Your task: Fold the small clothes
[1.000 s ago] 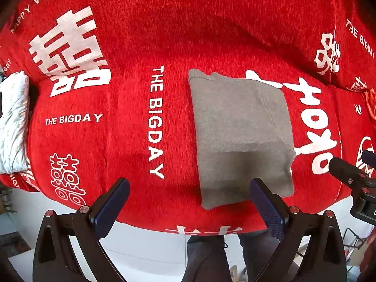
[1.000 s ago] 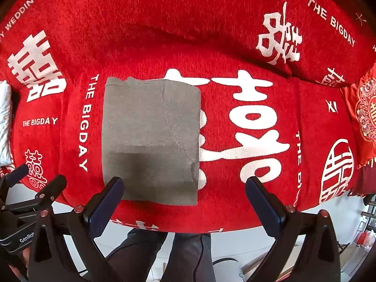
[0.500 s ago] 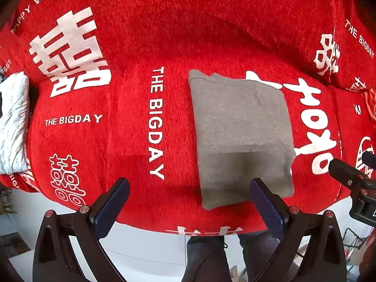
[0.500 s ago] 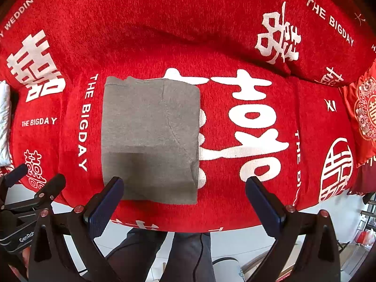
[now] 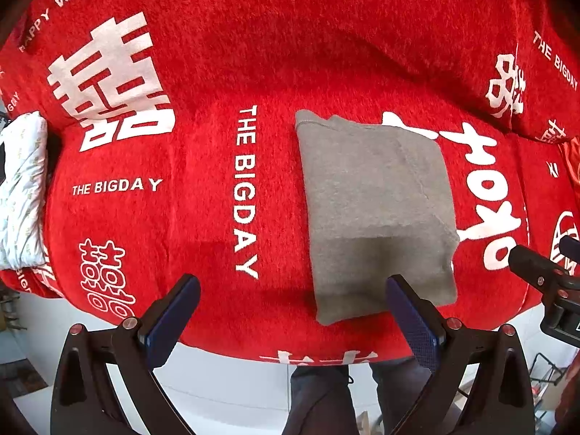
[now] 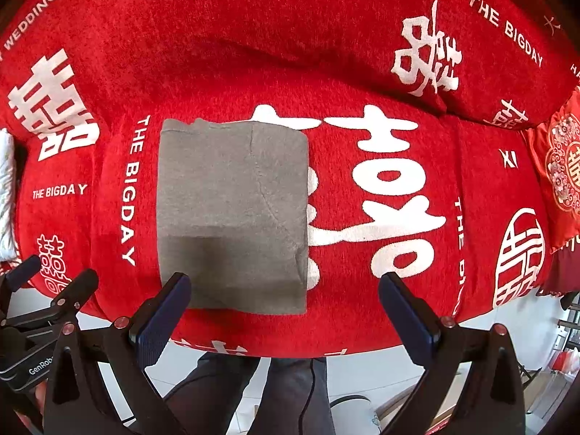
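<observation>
A grey garment [image 5: 377, 214] [image 6: 235, 214] lies folded into a flat rectangle on a red cover [image 5: 203, 217] [image 6: 398, 188] printed with white characters and "THE BIGDAY". My left gripper [image 5: 290, 308] hovers open above the cover's near edge, its right finger over the garment's near left corner. My right gripper [image 6: 282, 304] is open too, its left finger over the garment's near edge. Neither holds anything. The right gripper's tip [image 5: 536, 279] shows at the right edge of the left wrist view, and the left gripper [image 6: 47, 297] at the left edge of the right wrist view.
A white patterned pillow [image 5: 21, 192] lies at the cover's left end. A red embroidered cushion [image 6: 558, 166] sits at the far right. The person's dark trousers [image 6: 253, 391] and a white tiled floor [image 5: 224, 380] show below the near edge.
Almost nothing has changed. Both grippers stay open in the same place, and the folded grey garment lies as before.
</observation>
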A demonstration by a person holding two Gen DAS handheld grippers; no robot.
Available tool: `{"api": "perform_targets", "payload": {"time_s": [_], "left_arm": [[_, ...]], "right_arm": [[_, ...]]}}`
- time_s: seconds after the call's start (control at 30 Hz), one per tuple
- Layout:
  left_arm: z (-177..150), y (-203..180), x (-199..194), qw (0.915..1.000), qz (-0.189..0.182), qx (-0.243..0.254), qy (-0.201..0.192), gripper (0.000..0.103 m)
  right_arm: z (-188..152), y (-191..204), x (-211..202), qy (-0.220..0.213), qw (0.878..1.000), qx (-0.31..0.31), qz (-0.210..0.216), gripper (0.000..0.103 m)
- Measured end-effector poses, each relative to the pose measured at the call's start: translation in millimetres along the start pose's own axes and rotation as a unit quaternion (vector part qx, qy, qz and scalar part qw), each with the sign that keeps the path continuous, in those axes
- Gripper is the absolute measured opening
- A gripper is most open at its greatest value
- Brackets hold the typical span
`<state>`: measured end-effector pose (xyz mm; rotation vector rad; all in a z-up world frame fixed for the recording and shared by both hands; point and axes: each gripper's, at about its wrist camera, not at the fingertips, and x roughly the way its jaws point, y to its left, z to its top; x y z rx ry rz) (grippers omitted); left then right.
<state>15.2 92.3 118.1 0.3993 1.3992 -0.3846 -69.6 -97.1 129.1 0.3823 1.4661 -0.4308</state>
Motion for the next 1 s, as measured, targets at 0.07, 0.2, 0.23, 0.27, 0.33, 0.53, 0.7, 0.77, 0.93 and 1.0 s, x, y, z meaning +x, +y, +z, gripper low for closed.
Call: {"api": "perform_targets", "payload": {"time_s": [0.07, 0.2, 0.23, 0.27, 0.33, 0.53, 0.7, 0.77, 0.93, 1.0], "left_arm": [[-1, 1, 1, 1.0, -0.001, -0.001, 0.001, 0.102], [-1, 2, 0, 1.0, -0.002, -0.002, 0.001, 0.102], [-1, 2, 1, 1.0, -0.002, -0.002, 0.001, 0.102], [-1, 2, 0, 1.0, -0.003, -0.002, 0.001, 0.102], [-2, 2, 1, 1.0, -0.003, -0.001, 0.0, 0.102], [-1, 4, -2, 0.9999, 0.006, -0.002, -0.009, 0.102], [-1, 6, 0, 0.9999, 0.004, -0.009, -0.01, 0.102], [0, 7, 3, 0.9999, 0.0, -0.011, -0.008, 0.102], [-1, 2, 6, 0.9996, -0.003, 0.013, -0.026, 0.102], [-2, -2, 5, 0.9989, 0.0, 0.032, -0.034, 0.102]], "right_arm": [[0, 1, 0, 0.0, 1.0, 0.0, 0.0, 0.103], [-2, 3, 0, -0.001, 1.0, 0.0, -0.001, 0.103], [-2, 3, 0, 0.0, 1.0, 0.0, -0.001, 0.103], [-2, 3, 0, 0.0, 1.0, 0.001, -0.001, 0.103], [-1, 2, -1, 0.0, 1.0, 0.0, -0.001, 0.103], [-5, 5, 0, 0.0, 1.0, 0.006, -0.004, 0.103], [-9, 7, 3, -0.005, 1.0, 0.016, -0.001, 0.103], [-10, 6, 5, -0.006, 1.0, 0.021, -0.004, 0.103], [-12, 5, 10, -0.008, 0.999, 0.033, -0.005, 0.103], [-13, 5, 10, -0.009, 0.999, 0.036, -0.006, 0.103]]}}
